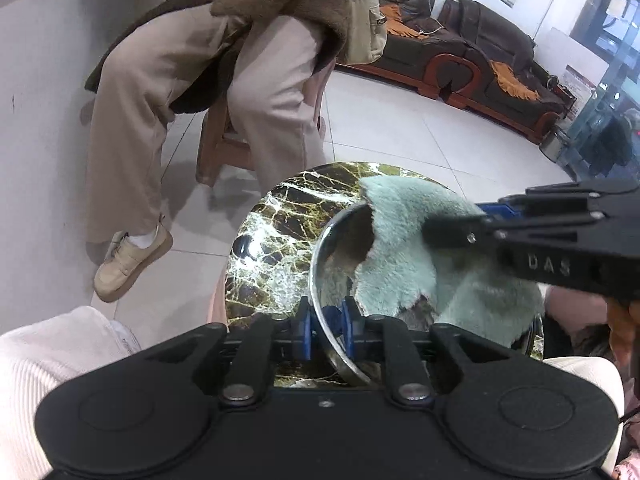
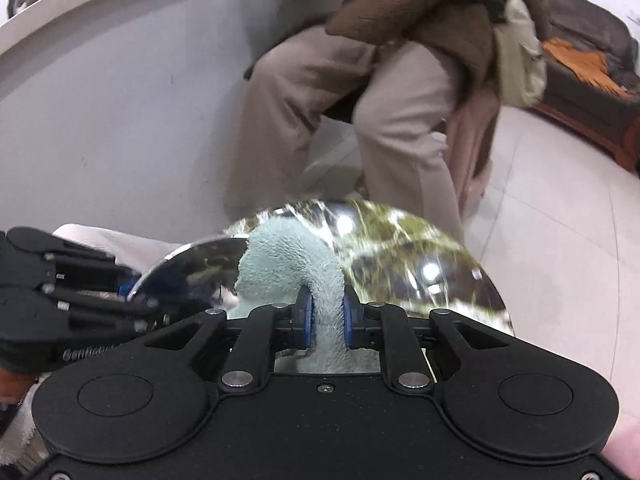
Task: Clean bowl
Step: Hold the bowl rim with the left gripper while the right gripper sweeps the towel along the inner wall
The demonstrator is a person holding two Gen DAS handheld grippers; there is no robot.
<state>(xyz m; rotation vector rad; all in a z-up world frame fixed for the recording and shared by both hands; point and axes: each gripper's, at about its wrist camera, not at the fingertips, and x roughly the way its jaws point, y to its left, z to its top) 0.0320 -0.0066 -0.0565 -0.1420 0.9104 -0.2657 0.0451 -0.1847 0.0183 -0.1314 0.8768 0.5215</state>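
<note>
A shiny steel bowl [image 1: 340, 264] stands on a small round marble table [image 1: 276, 248]. My left gripper [image 1: 327, 322] is shut on the bowl's near rim, one blue pad on each side of the wall. A pale green fluffy cloth [image 1: 416, 264] fills much of the bowl's inside and hides its right half. My right gripper [image 2: 328, 316] is shut on a bunched fold of that cloth [image 2: 288, 264], pressed inside the bowl [image 2: 192, 268]. It enters the left wrist view from the right, where its fingertips sink into the cloth. The left gripper's fingers [image 2: 100, 296] show at the left of the right wrist view.
A person in beige trousers [image 1: 192, 120] and a brown coat sits on a stool just beyond the table, one shoe [image 1: 132, 260] near its left edge. A dark sofa [image 1: 480, 48] lines the far wall. White tiled floor lies around the table [image 2: 420, 256].
</note>
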